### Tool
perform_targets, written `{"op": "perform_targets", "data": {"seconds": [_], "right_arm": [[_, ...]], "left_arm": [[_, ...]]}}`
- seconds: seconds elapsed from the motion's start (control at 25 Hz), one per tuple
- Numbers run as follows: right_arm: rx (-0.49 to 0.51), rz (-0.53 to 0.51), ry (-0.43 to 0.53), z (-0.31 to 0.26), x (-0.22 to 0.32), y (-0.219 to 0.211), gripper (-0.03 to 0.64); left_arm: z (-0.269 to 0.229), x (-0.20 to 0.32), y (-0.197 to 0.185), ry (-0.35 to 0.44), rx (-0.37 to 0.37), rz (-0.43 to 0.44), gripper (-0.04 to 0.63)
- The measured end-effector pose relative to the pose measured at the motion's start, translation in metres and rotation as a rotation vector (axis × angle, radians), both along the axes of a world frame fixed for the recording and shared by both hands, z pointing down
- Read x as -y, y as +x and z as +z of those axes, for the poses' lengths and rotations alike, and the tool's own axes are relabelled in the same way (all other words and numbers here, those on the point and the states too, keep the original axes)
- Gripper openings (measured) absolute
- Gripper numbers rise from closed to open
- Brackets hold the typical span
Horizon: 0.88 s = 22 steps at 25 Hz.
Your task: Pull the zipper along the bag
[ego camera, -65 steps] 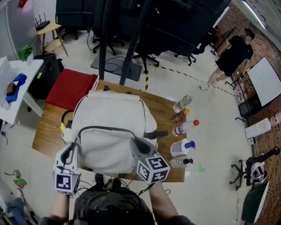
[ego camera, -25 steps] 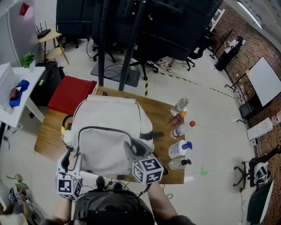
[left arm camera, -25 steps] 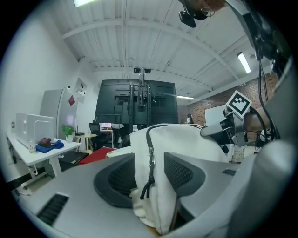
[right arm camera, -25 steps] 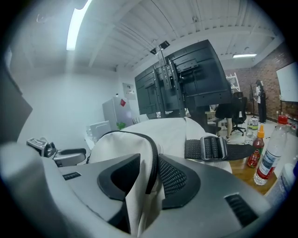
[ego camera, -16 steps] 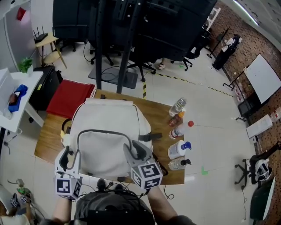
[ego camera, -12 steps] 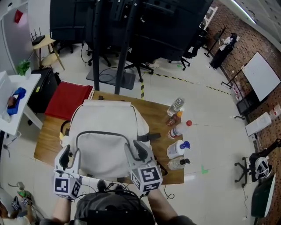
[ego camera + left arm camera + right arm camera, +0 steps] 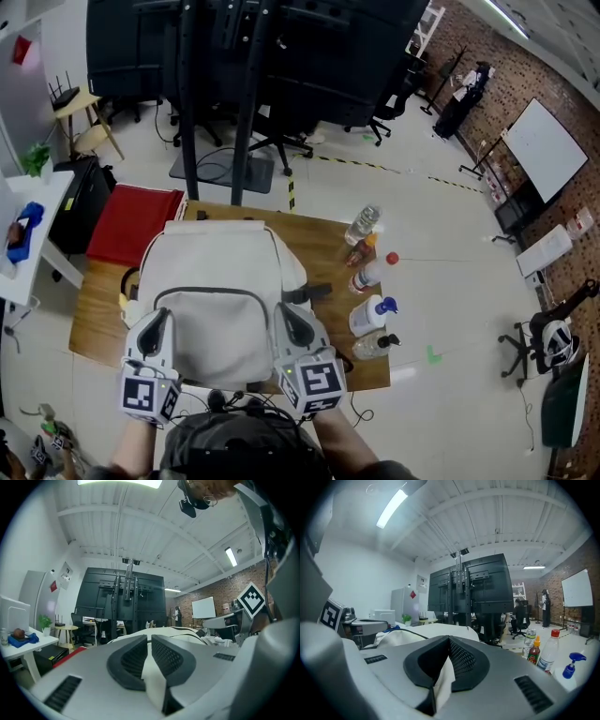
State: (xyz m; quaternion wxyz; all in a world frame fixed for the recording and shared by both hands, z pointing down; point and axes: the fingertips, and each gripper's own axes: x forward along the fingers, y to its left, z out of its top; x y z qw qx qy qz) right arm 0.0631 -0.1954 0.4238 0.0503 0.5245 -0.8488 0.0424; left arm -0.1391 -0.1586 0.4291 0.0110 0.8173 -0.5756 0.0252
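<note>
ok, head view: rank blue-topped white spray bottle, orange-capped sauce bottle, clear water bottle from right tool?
1. Blue-topped white spray bottle, right of the right tool.
2. Orange-capped sauce bottle, mid-row.
3. Clear water bottle, far end of row.

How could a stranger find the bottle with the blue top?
On the wooden table, right of the white backpack, runs a row of bottles. Your bottle is second from the near edge: wide, white, the only one with a blue top.
</note>
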Motion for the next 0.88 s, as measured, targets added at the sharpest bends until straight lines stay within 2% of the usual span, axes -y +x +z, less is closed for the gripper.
{"op": "perform_targets", "data": {"seconds": [0.08,0.44,0.64,0.88], "right_arm": [[0.009,0.007,0.012,-0.002,-0.001,0.003,0.031],[0.005,0.014,0.03,-0.004,0.0,0.004,0.028],[-0.051,-0.001,0.032,0.001,0.001,0.001,0.028],[-0.061,-0.019,0.023,0.005,0.002,-0.001,0.028]], "left_arm": [[-0.002,0.004,0.005,0.0,-0.007,0.006,0.014],[-0.001,0.015,0.018,-0.011,-0.011,0.039,0.012],[0.002,0.02,0.021,-0.023,-0.01,0.039,0.014],[0.004,0.023,0.02,-0.026,-0.001,0.037,0.014]]}}
